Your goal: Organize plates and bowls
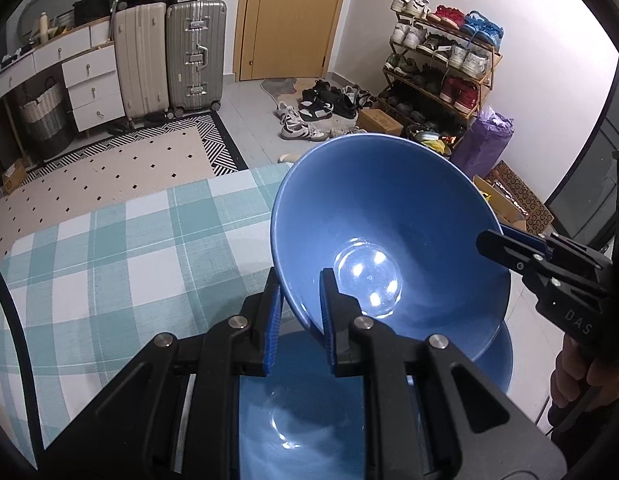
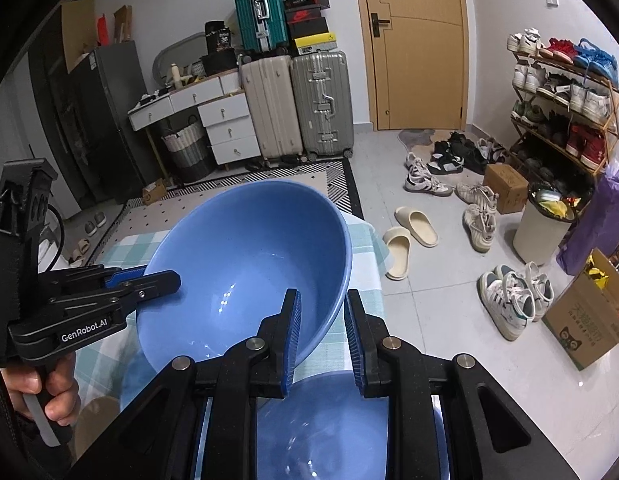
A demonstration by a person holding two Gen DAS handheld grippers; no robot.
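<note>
Gripping the near rim of the upper blue bowl [image 1: 389, 240], the left gripper [image 1: 299, 320] had its jaws narrowed onto the bowl wall, one blue-padded finger inside and one outside. The right gripper [image 2: 323, 334] stood at the opposite rim of the same bowl; in the right wrist view its inner pad lay against the inside wall while the outer pad showed a gap from the outside wall, so its jaws were partly open and whether they clamped the rim could not be told. In the left wrist view the right gripper [image 1: 521, 252] reached the rim from the right side, one finger overlapping the inner face.

The upper blue bowl [image 2: 245, 264] was tilted, raised above a lower blue bowl [image 1: 301, 412] that sat directly beneath it and showed between the finger linkages of both grippers. Whether the two bowls touched at the base could not be told. Both bowls were at the far right corner of a table covered by a teal-and-white checked cloth [image 1: 109, 256].

Beyond the table edge, a patterned rug [image 1: 121, 168] lay on the floor. Two upright suitcases [image 1: 169, 60] stood beside a white drawer unit [image 1: 93, 80], near a wooden door [image 1: 289, 20]. A shoe rack [image 1: 441, 60] stood against the right wall, with loose shoes [image 1: 309, 116] on the tiles near it.
</note>
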